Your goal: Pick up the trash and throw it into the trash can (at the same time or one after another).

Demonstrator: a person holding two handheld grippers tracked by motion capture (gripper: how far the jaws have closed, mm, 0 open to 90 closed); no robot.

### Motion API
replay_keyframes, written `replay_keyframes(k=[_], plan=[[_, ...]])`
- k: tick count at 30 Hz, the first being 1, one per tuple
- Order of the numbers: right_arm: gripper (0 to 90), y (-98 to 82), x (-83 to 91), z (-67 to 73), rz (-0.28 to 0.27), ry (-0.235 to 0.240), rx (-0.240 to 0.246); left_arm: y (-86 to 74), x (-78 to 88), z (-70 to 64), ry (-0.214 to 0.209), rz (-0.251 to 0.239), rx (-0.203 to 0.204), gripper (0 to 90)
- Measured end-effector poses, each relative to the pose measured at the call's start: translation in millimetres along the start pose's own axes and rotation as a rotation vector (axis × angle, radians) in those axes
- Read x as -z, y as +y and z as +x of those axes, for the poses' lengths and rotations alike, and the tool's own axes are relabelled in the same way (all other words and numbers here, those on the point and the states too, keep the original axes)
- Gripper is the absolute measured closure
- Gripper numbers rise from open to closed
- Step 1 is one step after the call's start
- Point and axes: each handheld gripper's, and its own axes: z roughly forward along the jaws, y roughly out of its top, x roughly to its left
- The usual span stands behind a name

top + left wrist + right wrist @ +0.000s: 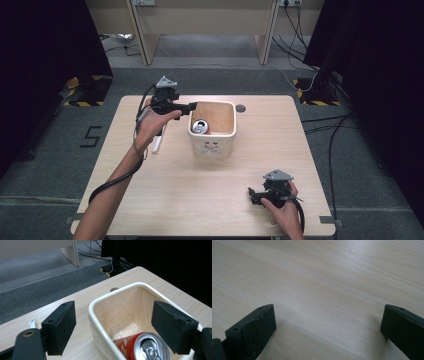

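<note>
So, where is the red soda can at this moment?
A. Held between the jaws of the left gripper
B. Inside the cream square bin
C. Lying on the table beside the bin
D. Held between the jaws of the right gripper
B: the red soda can lies inside the cream square bin, its silver top showing, while the left gripper hangs open at the bin's rim and grips nothing.

Glossy metal can [142, 347]; matt wood table [324, 277]; bin [100, 335] seemingly plastic.
</note>
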Motion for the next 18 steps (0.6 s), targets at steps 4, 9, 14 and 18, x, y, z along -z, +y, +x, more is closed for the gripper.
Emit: replay_keyframes(k=[4,9,14,18], plan=[[0.3,0.0,0.0,0.0,0.000,0.000,0.000,-6.0,4.3,11.7,0.022,-0.002,0.023,19.8],[0.3,0.0,0.0,0.0,0.000,0.000,0.000,-9.9,9.0,20.1,0.045,-0.007,0.031,20.5],[0.3,0.0,0.0,0.0,0.000,0.000,0.000,-18.9,10.1,31.0,0.057,0.003,0.052,21.2],[0.3,0.0,0.0,-0.1,0.000,0.000,0.001,-29.3,7.3,40.4,0.071,0.012,0.071,22.2]])
